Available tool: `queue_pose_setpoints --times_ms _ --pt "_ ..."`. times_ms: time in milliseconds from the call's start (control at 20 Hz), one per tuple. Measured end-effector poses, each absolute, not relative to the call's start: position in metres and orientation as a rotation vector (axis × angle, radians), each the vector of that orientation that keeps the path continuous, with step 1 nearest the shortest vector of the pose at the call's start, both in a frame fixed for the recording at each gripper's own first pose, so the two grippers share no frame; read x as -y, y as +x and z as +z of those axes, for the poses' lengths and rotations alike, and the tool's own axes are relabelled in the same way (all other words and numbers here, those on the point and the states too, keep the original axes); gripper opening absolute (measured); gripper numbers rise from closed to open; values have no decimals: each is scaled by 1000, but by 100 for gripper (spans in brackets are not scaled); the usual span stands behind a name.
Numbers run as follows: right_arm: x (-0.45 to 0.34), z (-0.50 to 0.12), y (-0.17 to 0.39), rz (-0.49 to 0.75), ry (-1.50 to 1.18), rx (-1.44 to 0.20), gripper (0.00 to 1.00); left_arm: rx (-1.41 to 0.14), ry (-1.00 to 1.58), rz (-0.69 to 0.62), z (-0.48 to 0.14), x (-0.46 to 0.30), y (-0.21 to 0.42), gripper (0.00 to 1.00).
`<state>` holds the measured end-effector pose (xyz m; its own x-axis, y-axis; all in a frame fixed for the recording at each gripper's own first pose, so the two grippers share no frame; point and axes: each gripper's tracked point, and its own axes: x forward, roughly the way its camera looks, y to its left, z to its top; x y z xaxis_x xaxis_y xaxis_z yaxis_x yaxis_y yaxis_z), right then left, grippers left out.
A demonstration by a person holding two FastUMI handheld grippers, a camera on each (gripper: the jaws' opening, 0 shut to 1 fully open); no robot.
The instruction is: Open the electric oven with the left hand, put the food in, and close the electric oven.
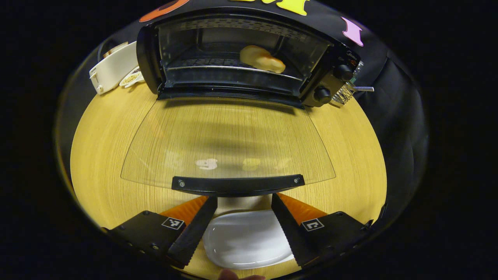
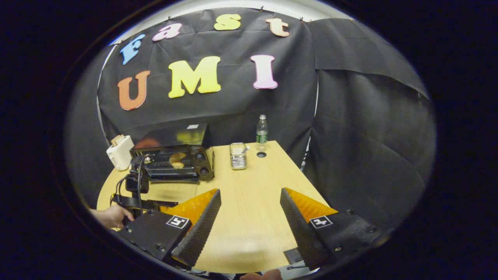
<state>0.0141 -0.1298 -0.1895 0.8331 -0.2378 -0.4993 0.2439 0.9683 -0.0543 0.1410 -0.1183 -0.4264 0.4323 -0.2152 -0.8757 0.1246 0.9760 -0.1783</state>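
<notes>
no readable text, oven (image 1: 233, 58) logo blurred

Left gripper (image 1: 244, 208) fingers spread, empty; right gripper (image 2: 250, 202) fingers spread, empty

A white plate (image 1: 245, 239) lies at the bottom centre of the left gripper view on the wooden surface (image 1: 101, 155). At the upper left of that view sits a white toaster (image 1: 113, 68). In the right gripper view a water bottle (image 2: 262, 132) stands upright at the surface's far edge, a small dark cap (image 2: 261, 154) just before it and a metal rack (image 2: 237, 156) to its left.
</notes>
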Motion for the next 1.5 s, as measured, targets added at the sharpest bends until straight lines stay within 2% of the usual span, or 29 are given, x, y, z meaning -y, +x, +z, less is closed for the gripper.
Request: queue_pose_setpoints --times_ms 300,600,700,1050,1500 --pt "131 -185 8 -262 13 -522 96 -1043 -118 -218 -409 122 146 93" --pt "114 -181 10 -224 33 -513 96 -789 -89 -203 -324 114 195 95" --pt "113 -178 9 -217 31 -504 97 -736 -99 -204 -302 113 219 92" --pt "145 -167 -4 -278 48 -468 96 -658 -83 -193 -275 109 272 92" --pt "152 -160 1 -286 60 -441 96 -537 -110 -219 -236 114 281 92"
